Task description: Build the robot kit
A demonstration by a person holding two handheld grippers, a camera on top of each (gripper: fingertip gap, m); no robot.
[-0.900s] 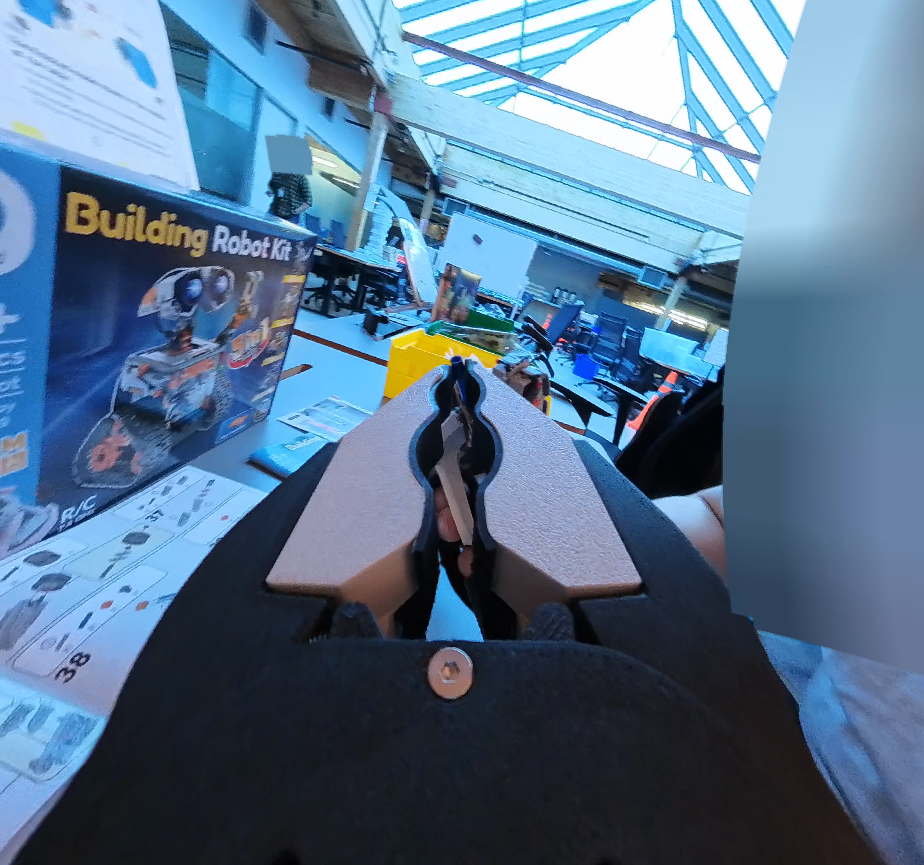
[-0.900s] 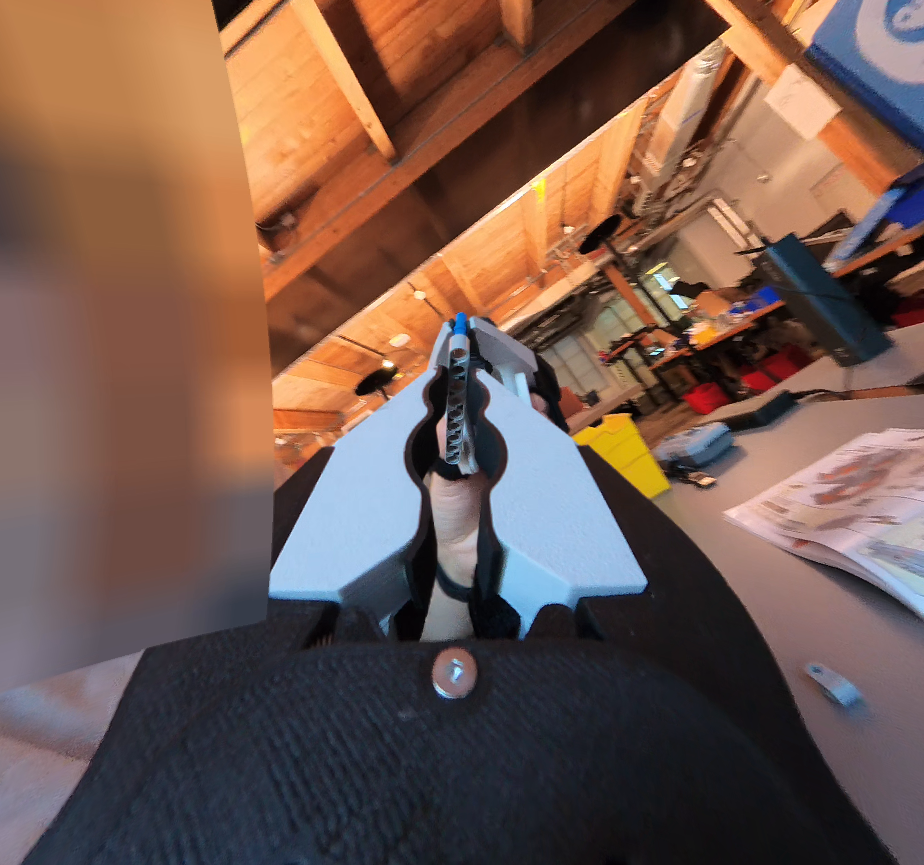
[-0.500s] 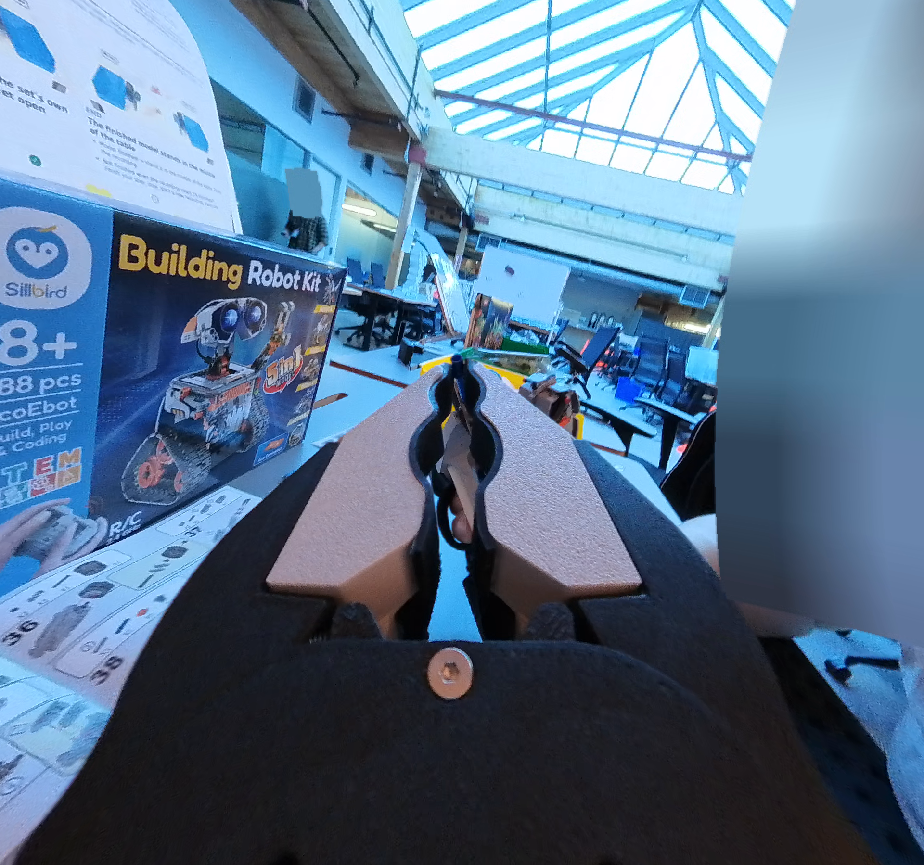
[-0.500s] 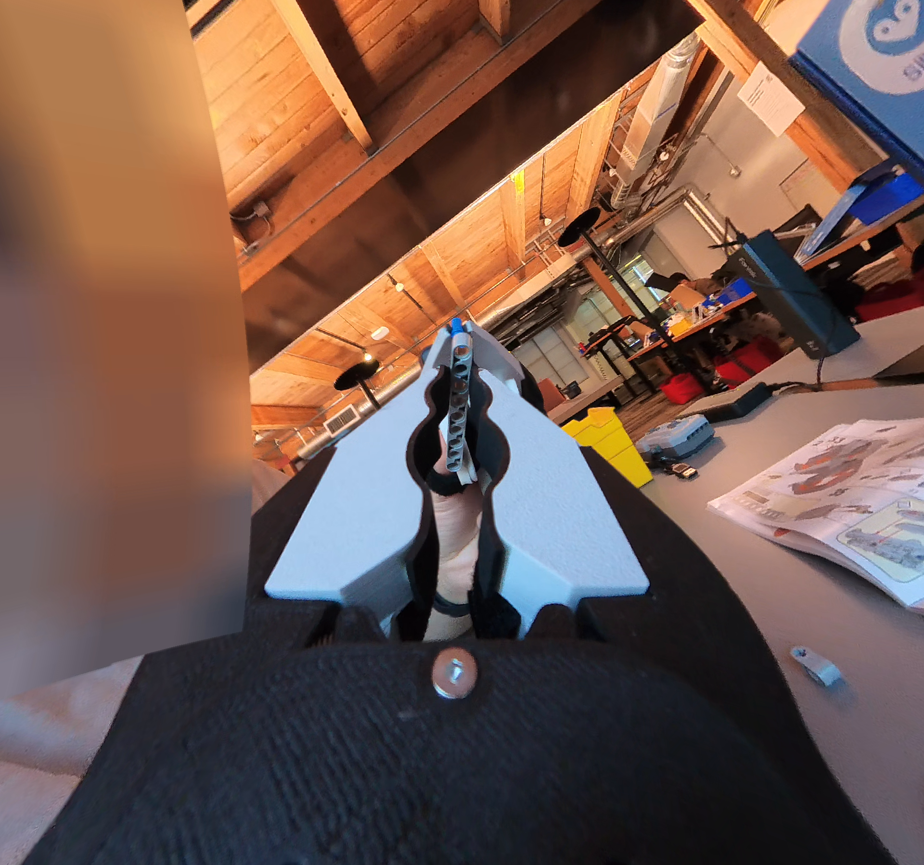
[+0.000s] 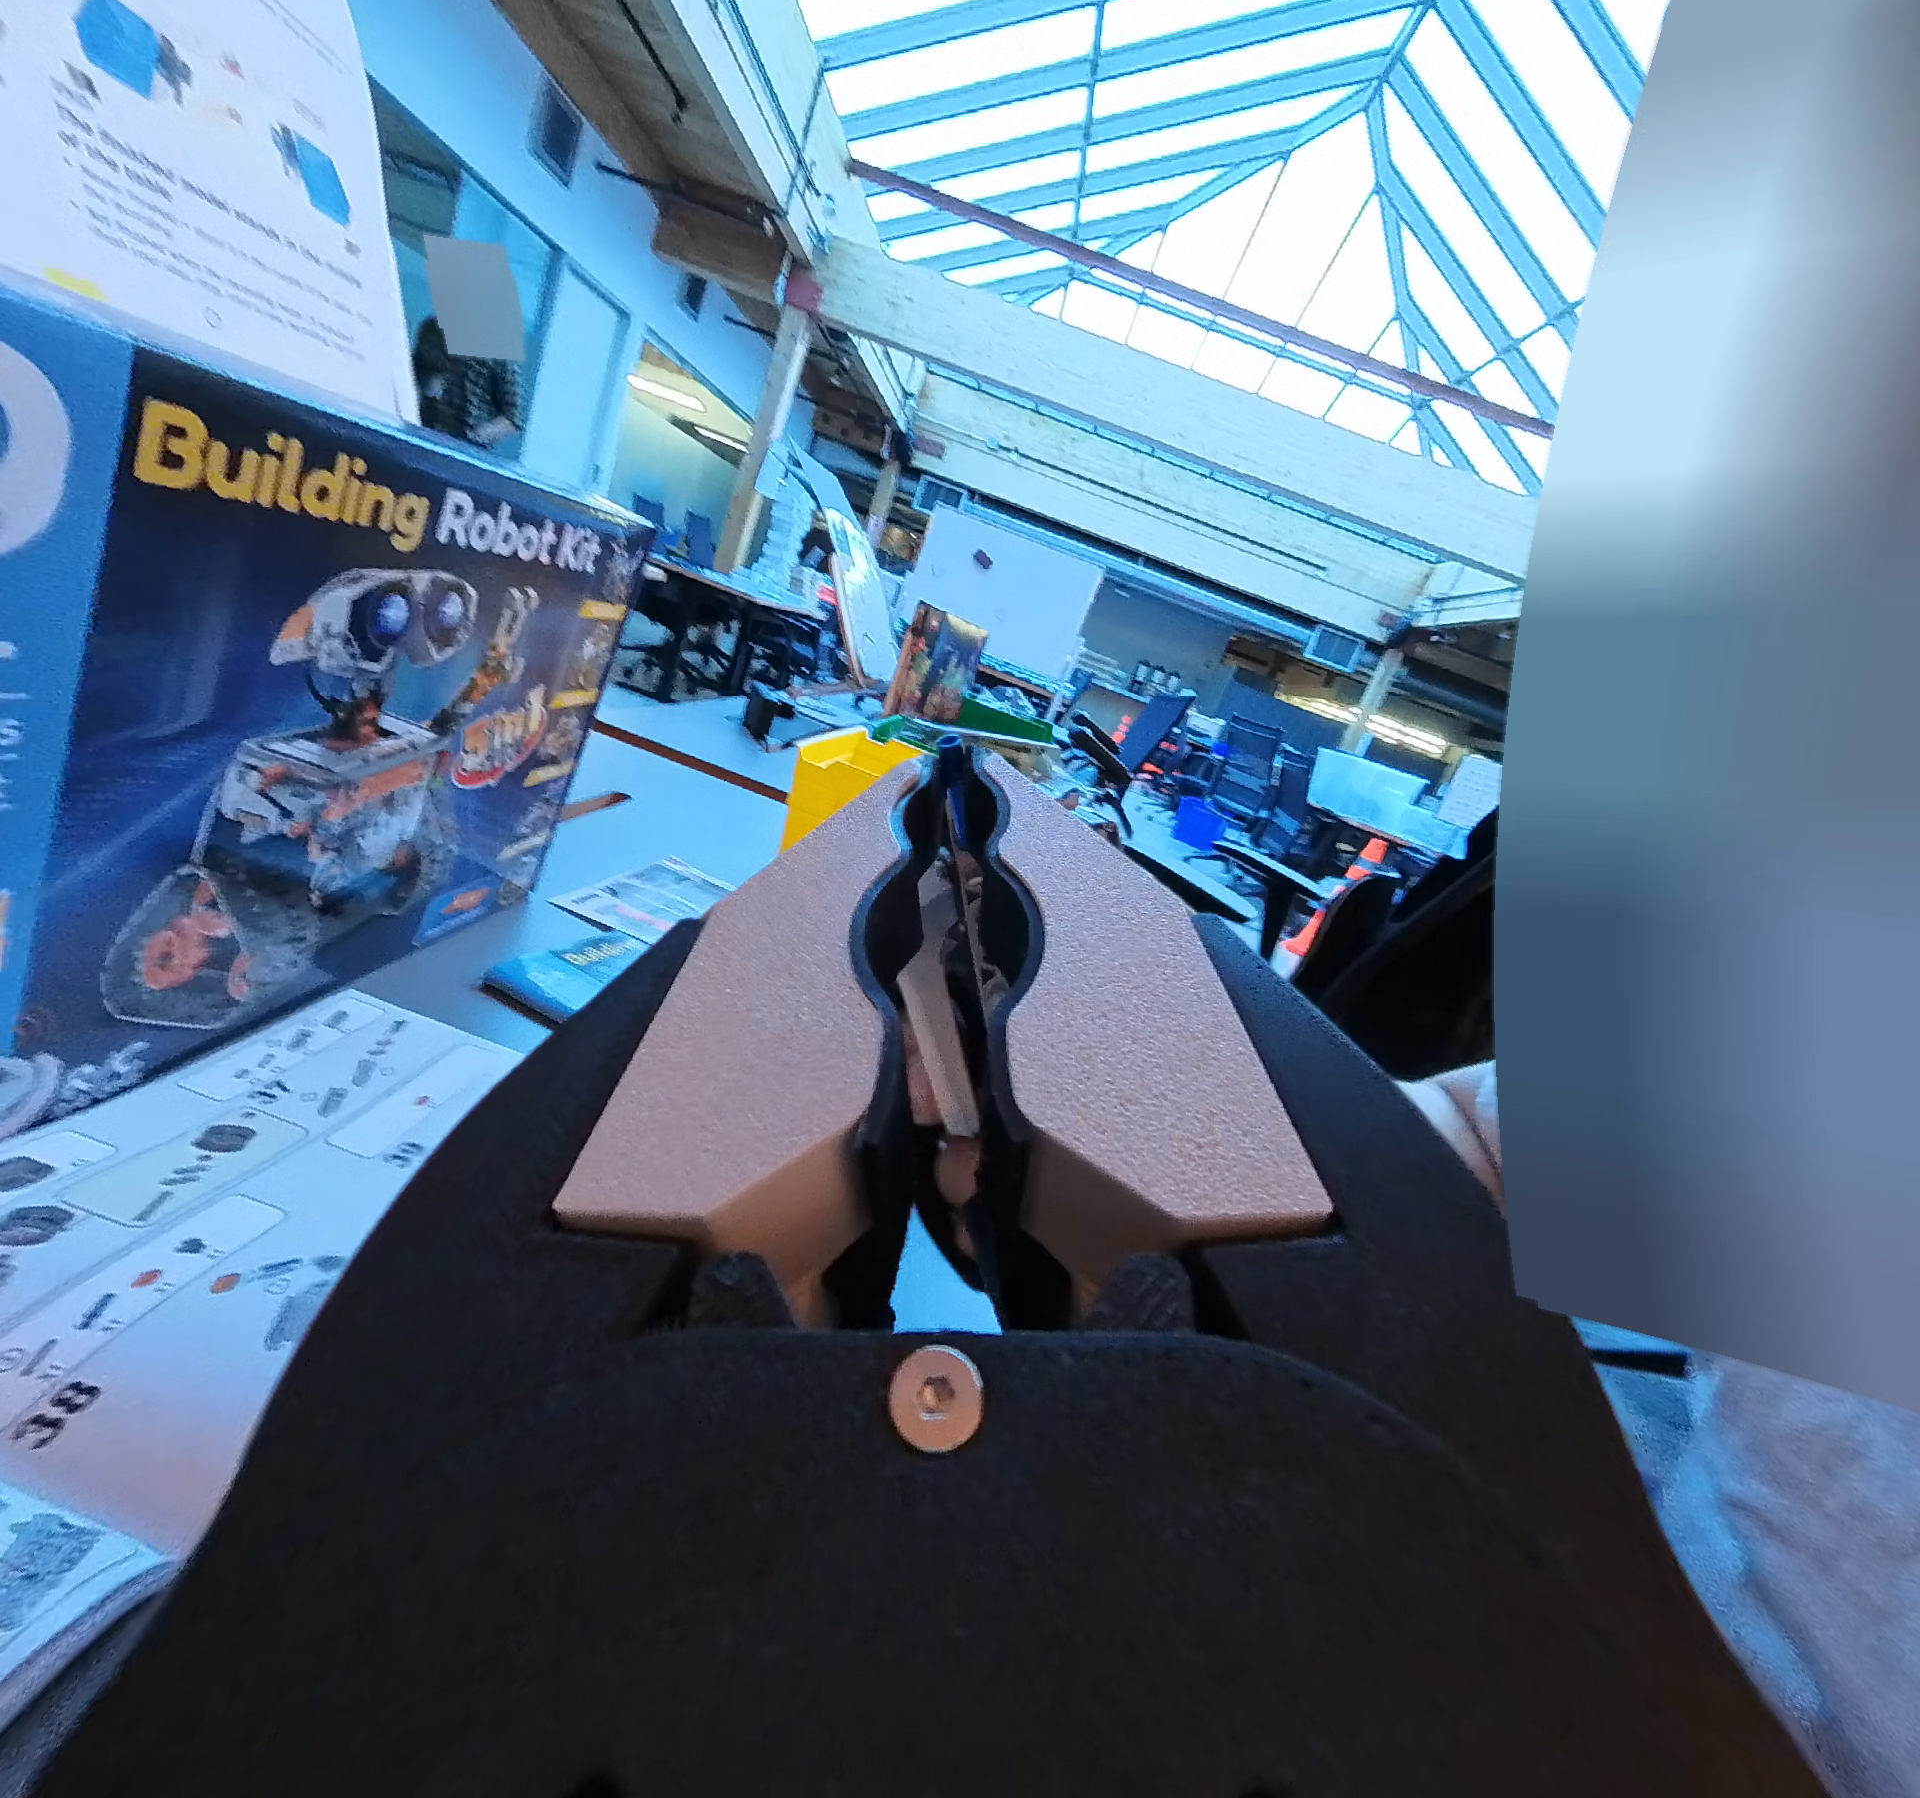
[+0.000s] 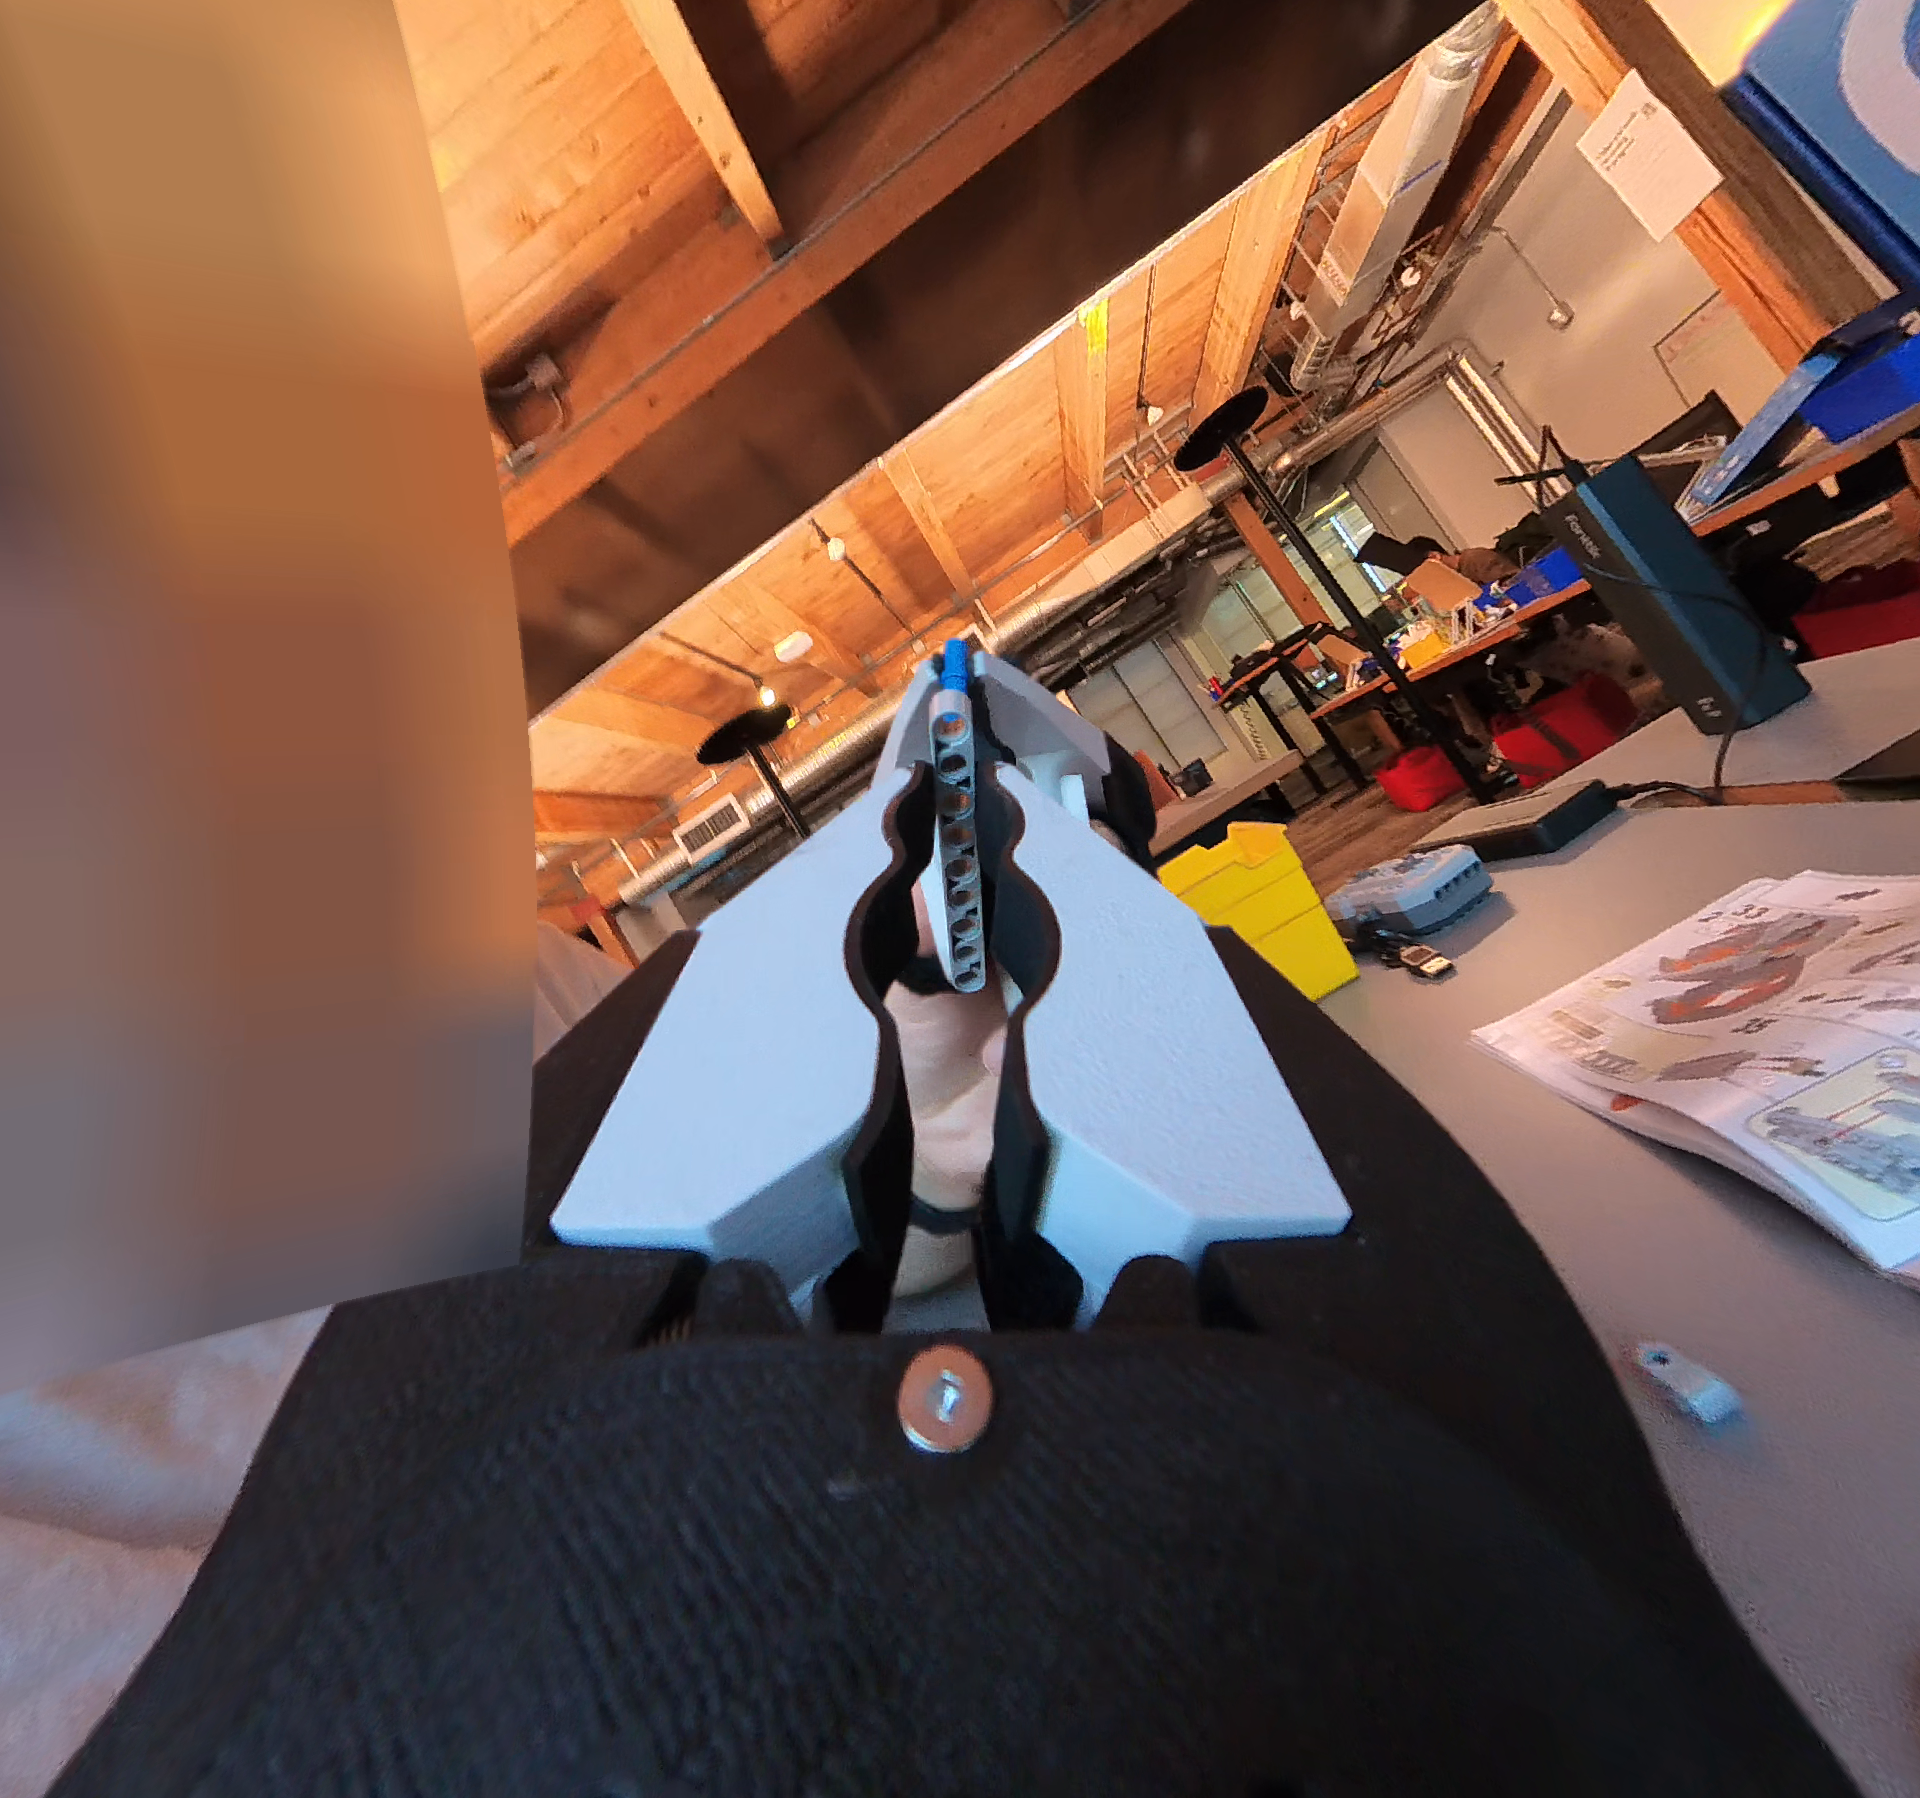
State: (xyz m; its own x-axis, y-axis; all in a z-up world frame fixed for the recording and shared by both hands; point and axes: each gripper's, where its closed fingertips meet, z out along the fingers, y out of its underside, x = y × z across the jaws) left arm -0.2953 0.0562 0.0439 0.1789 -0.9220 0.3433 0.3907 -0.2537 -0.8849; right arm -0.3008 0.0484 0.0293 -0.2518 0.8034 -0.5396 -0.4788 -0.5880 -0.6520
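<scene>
My right gripper has pale grey fingers and is shut on a light grey beam with holes. The beam stands lengthwise between the jaws, and a blue pin sticks out at its far end. A pale grey part lies just beyond the tips; I cannot tell what it is. My left gripper has copper fingers and is shut, with a blue pin at its tips. A grey piece shows in the gap behind. A hand shows through the right gripper's gap.
A blue robot-kit box stands at the left, with parts sheets before it on the grey table. A yellow bin, a grey hub, an open booklet and a small grey piece lie at the right. Less than 4 cm separates the two grippers' tips. From either gripper's tips it is about 20 cm to the small grey piece.
Both grippers have shifted and tilted a little, held tip to tip above the table. Both stay shut as before.
</scene>
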